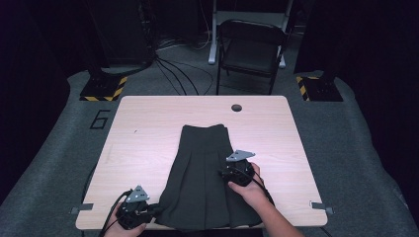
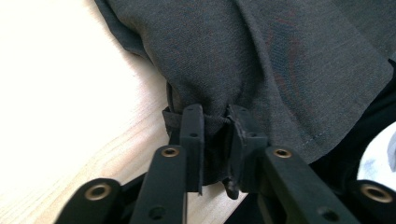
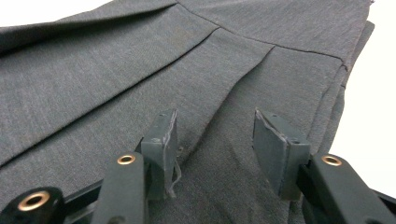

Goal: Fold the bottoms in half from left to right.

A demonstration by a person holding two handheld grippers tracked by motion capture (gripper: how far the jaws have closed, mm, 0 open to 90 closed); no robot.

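Observation:
A dark grey pleated skirt point(image 1: 202, 173) lies flat on the wooden table point(image 1: 148, 128), waistband at the far end and hem at the near edge. My left gripper point(image 1: 148, 211) is at the skirt's near left corner. In the left gripper view its jaws are shut on a bunched fold of the skirt's hem point(image 2: 215, 122). My right gripper point(image 1: 228, 174) rests over the right side of the skirt. In the right gripper view it point(image 3: 215, 140) stands open, pads apart above the pleats point(image 3: 210, 79), with only flat cloth under the gap.
A round cable hole point(image 1: 236, 107) sits near the table's far edge. Beyond the table stand a dark folding chair point(image 1: 249, 49) and floor cables. Black-and-yellow striped bases point(image 1: 104, 88) flank the far corners. Bare wood lies left and right of the skirt.

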